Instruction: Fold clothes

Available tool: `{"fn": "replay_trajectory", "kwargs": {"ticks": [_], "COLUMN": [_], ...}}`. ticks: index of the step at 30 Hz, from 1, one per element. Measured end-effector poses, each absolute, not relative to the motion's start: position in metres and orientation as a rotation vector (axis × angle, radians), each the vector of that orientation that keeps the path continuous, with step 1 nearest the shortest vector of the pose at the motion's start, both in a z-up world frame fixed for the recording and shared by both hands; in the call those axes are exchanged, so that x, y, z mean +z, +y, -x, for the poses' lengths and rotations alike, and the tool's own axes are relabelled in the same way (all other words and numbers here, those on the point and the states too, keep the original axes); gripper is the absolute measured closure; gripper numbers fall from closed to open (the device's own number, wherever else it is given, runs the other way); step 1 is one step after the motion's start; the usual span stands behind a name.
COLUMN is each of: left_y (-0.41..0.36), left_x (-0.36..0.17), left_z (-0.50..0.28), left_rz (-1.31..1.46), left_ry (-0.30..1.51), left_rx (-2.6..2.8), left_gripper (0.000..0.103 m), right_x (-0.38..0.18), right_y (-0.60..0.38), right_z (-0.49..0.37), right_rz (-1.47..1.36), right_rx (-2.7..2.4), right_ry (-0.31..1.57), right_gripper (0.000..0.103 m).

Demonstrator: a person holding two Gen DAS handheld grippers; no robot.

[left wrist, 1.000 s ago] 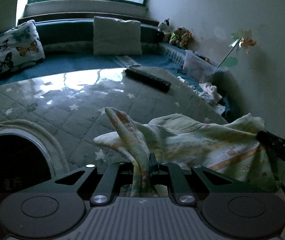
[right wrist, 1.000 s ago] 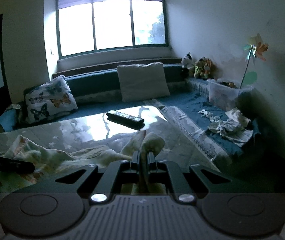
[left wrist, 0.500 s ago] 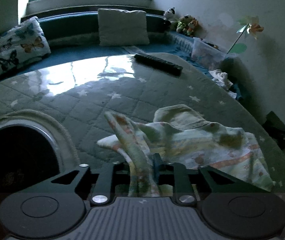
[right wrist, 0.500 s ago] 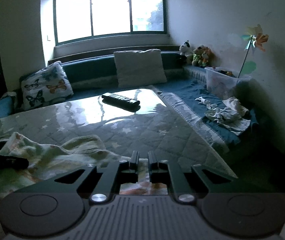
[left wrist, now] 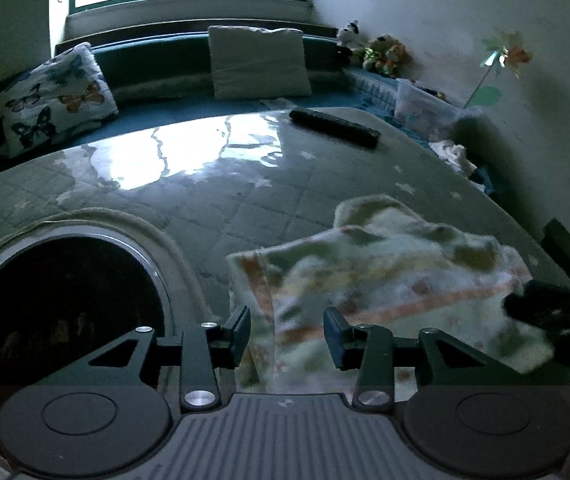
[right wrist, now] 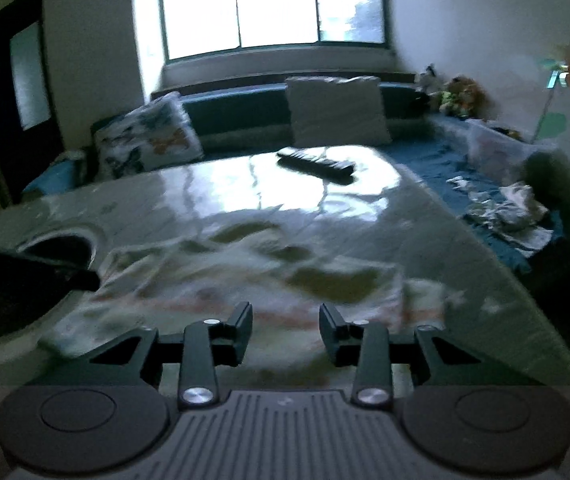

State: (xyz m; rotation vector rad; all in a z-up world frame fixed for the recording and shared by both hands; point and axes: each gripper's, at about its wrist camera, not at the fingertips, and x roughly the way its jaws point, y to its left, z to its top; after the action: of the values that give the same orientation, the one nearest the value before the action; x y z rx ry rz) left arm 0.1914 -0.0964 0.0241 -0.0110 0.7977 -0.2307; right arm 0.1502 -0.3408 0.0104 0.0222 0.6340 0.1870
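Observation:
A pale patterned garment [left wrist: 389, 276] with orange stripes lies crumpled and partly folded on the quilted, star-printed table cover [left wrist: 221, 200]. It also shows in the right wrist view [right wrist: 253, 280], blurred. My left gripper [left wrist: 287, 334] is open, its jaws spread on either side of the garment's near left edge. My right gripper [right wrist: 286, 330] is open over the garment's near edge and holds nothing. The right gripper shows as a dark shape in the left wrist view [left wrist: 557, 312].
A black remote [left wrist: 335, 127] lies at the table's far side. A round dark opening with a metal rim [left wrist: 61, 304] sits at the near left. Beyond are a sofa with a white cushion [left wrist: 259, 62], a butterfly cushion [left wrist: 53, 98], and loose clothes [right wrist: 509, 212] at right.
Both grippers have opened and let go of the garment. The garment's raised corners have dropped, and it now lies flatter on the table. Both grippers have drawn back a little.

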Motion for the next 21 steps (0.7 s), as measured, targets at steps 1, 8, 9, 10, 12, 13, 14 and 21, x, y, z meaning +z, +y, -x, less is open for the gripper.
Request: {"fn": "replay_trajectory", "kwargs": {"ticks": [1, 8, 9, 10, 12, 13, 14, 21], "left_y": [-0.098, -0.104, -0.104, -0.104, -0.103, -0.102, -0.101, -0.098], "left_x": [0.023, 0.009, 0.008, 0.006, 0.006, 0.006, 0.007, 0.011], "left_z": [-0.188, -0.17, -0.168, -0.166, -0.162, -0.159, -0.156, -0.134], "left_rz": [0.002, -0.048, -0.052, -0.055, -0.059, -0.059, -0.058, -0.054], "left_ry": [0.798, 0.815, 0.818, 0.82, 0.818, 0.814, 0.81, 0.795], "left_rx": [-0.233, -0.243, -0.242, -0.24, -0.239, -0.24, -0.241, -0.252], "left_gripper": [0.058, 0.054, 0.053, 0.052, 0.05, 0.048, 0.047, 0.029], "right_x": [0.008, -0.011, -0.012, -0.012, -0.01, -0.009, -0.008, -0.006], "right_y": [-0.337, -0.312, -0.31, -0.309, -0.309, -0.31, -0.31, -0.307], "right_z": [-0.149, -0.136, -0.133, -0.131, -0.128, -0.126, -0.124, -0.109], "right_rz": [-0.021, 0.023, 0.028, 0.025, 0.019, 0.012, 0.006, -0.001], "right_rx": [0.201, 0.258, 0.257, 0.253, 0.245, 0.244, 0.243, 0.228], "right_ry": [0.642, 0.689, 0.69, 0.688, 0.683, 0.683, 0.682, 0.673], "right_gripper": [0.065, 0.058, 0.057, 0.055, 0.052, 0.047, 0.045, 0.022]}}
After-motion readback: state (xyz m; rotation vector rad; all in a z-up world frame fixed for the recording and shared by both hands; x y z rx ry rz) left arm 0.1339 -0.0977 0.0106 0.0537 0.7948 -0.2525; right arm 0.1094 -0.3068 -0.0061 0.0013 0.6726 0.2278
